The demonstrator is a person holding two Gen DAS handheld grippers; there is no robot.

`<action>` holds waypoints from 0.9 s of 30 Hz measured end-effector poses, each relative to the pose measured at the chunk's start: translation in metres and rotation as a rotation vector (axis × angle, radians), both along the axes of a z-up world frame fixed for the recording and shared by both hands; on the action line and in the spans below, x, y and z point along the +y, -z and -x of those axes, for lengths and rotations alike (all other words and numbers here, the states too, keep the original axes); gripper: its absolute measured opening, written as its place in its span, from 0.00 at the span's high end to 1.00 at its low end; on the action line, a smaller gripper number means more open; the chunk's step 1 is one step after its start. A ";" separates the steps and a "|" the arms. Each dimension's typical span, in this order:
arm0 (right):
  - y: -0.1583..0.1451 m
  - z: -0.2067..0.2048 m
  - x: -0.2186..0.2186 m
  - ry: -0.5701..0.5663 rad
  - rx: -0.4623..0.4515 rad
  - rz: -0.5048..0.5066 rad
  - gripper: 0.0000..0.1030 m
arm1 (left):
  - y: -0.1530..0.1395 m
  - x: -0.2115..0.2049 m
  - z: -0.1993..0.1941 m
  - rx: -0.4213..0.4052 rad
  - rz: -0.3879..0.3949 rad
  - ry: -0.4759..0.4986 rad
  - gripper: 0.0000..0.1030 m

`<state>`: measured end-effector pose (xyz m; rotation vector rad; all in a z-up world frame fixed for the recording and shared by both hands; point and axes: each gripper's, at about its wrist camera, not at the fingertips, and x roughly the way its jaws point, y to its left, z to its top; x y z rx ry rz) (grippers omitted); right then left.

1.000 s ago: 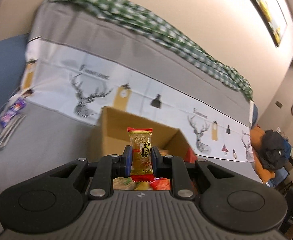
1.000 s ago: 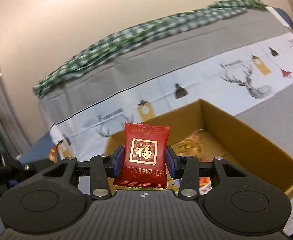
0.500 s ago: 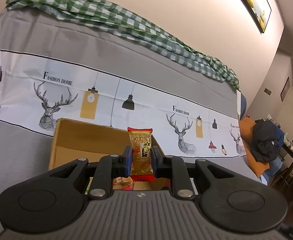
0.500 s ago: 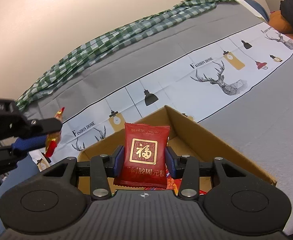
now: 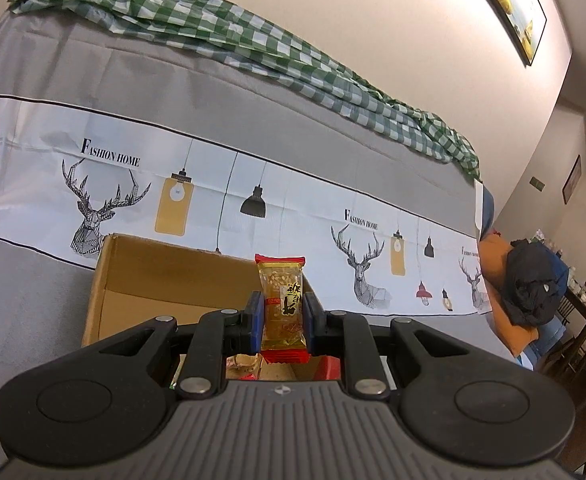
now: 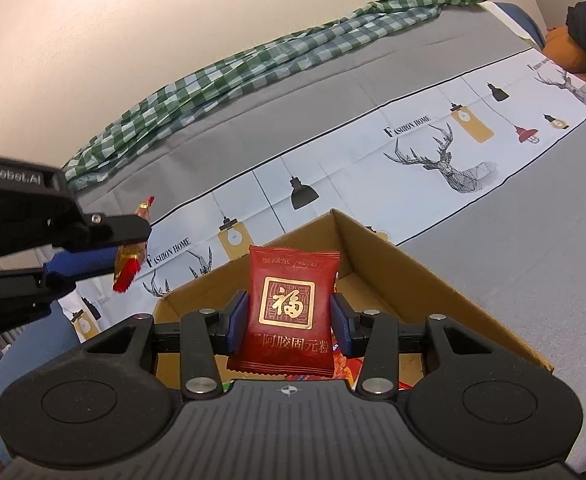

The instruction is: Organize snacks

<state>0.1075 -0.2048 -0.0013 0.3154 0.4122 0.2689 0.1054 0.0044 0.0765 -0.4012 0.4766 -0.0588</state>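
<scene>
My left gripper (image 5: 281, 316) is shut on a small golden snack packet with red ends (image 5: 283, 304), held upright above an open cardboard box (image 5: 141, 276). My right gripper (image 6: 289, 320) is shut on a dark red snack packet with a gold square emblem (image 6: 291, 304), held over the same box (image 6: 413, 272). In the right wrist view the left gripper (image 6: 105, 240) shows at the left with its golden packet (image 6: 133, 252). Several loose snacks lie inside the box under both grippers.
The box sits on a grey sofa seat (image 6: 533, 240). The sofa back carries a white deer-print cover (image 5: 213, 184) and a green checked cloth (image 5: 253, 40). A black bag on an orange cushion (image 5: 533, 284) lies at the sofa's right end.
Both grippers have shifted over the box while keeping their packets. The left gripper has come further into the right wrist view from the left.
</scene>
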 end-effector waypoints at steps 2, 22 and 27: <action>0.000 0.000 0.002 -0.015 0.001 0.007 0.53 | -0.003 0.000 -0.001 -0.002 0.000 -0.003 0.77; 0.014 0.013 0.029 -0.092 0.039 0.133 0.25 | 0.064 0.150 0.119 0.056 -0.089 -0.100 0.75; 0.016 0.022 0.035 -0.106 0.027 0.118 0.42 | 0.095 0.189 0.134 0.073 -0.087 -0.203 0.76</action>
